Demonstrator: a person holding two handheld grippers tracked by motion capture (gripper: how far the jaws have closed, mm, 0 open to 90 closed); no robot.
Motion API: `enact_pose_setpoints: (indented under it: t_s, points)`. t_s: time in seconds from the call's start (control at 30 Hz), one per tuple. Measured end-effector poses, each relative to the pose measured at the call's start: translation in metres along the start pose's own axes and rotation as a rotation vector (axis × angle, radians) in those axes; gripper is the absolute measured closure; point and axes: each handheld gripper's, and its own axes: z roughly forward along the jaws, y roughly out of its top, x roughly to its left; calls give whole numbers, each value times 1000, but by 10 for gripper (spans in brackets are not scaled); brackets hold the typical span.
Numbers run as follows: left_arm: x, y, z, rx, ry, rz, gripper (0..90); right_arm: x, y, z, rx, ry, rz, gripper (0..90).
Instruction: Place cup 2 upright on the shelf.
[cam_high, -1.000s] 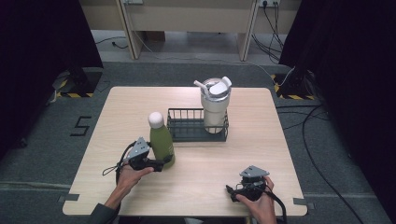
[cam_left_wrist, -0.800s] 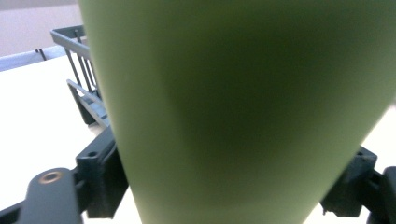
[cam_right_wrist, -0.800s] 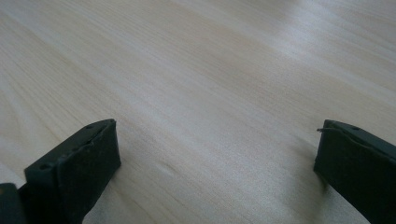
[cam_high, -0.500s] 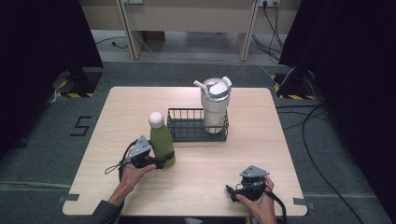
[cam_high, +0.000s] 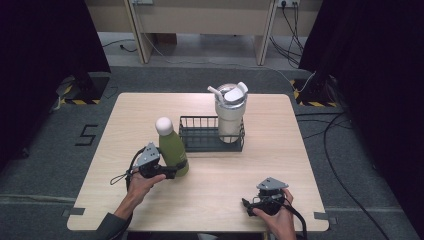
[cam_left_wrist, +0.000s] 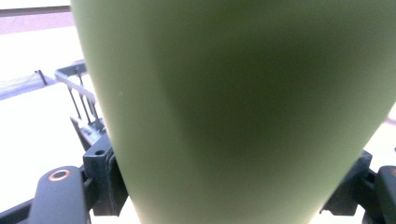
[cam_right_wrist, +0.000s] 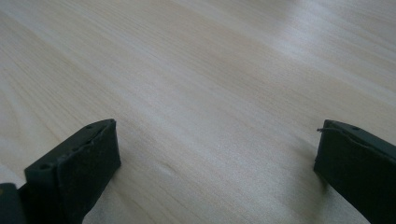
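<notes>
A green bottle (cam_high: 173, 150) with a white round cap stands upright on the wooden table (cam_high: 225, 175), just left of a black wire basket (cam_high: 210, 142). My left gripper (cam_high: 171, 171) comes at the bottle's lower body from the left and is shut on it. In the left gripper view the green bottle (cam_left_wrist: 233, 112) spans the whole gap between the two jaws of the left gripper (cam_left_wrist: 229, 184). My right gripper (cam_high: 248, 204) rests low near the table's front right, open, and in its own view the right gripper (cam_right_wrist: 215, 163) has only bare wood between its fingers (cam_right_wrist: 79, 158).
A pale tumbler (cam_high: 230, 115) with a white lid and straw stands in the basket's right end. The basket's left part holds nothing. Dark floor and cables surround the table.
The left hand has shifted very slightly at the bottle. The bottle, the basket and the right gripper stand where they were.
</notes>
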Motion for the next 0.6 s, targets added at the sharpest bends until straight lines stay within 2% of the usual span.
enact_pose_setpoints:
  t_s: [0.13, 0.23, 0.47, 0.6]
  points:
    - [-2, 6, 2, 17, -7, 9, 205, 0, 0, 0, -1, 1, -1, 4]
    - [-3, 11, 3, 13, -19, 19, 206, 0, 0, 0, -1, 1, -1, 4]
    - [-2, 32, 3, 7, -33, 25, 206, 0, 0, 0, -1, 1, -2, 4]
    - [0, 45, 4, 2, -38, 44, 206, 0, 0, 0, 0, 1, -2, 4]
